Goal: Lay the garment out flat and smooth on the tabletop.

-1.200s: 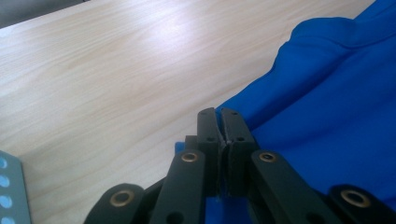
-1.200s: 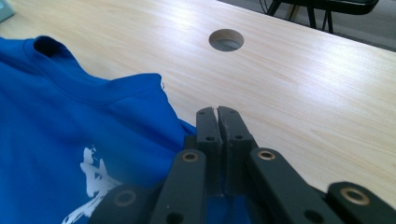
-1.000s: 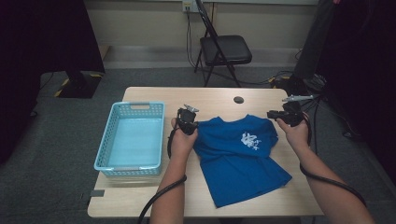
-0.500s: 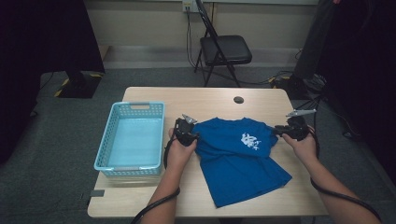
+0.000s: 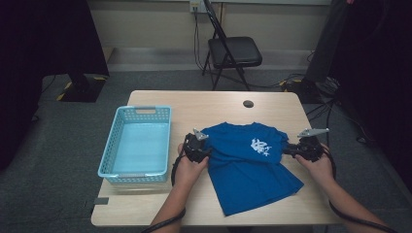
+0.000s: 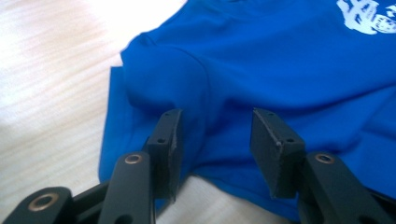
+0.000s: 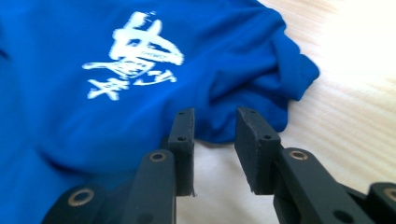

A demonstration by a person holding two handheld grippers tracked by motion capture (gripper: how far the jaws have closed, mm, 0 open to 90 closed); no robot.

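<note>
Near the middle of the high view, a blue T-shirt [image 5: 248,167] is lying flat on the wooden table [image 5: 218,104]. A white print [image 5: 261,146] is showing on its chest. The left gripper [image 5: 206,154] is sitting at the shirt's left edge, and the right gripper [image 5: 286,150] is sitting at its right edge. A light blue basket [image 5: 112,165] is resting on the left part of the table. A black folding chair [image 5: 234,51] is standing at the top of the frame.

Low in the left gripper view, the two black jaws are standing apart and have just been opening. The shirt's sleeve [image 6: 159,79] is lying just ahead of them, and blue cloth is lying loose between them.

Low in the right gripper view, the jaws are also standing apart. The shirt's other sleeve [image 7: 280,65] is bunching up just past them. The pads are not pressing on the cloth.
</note>
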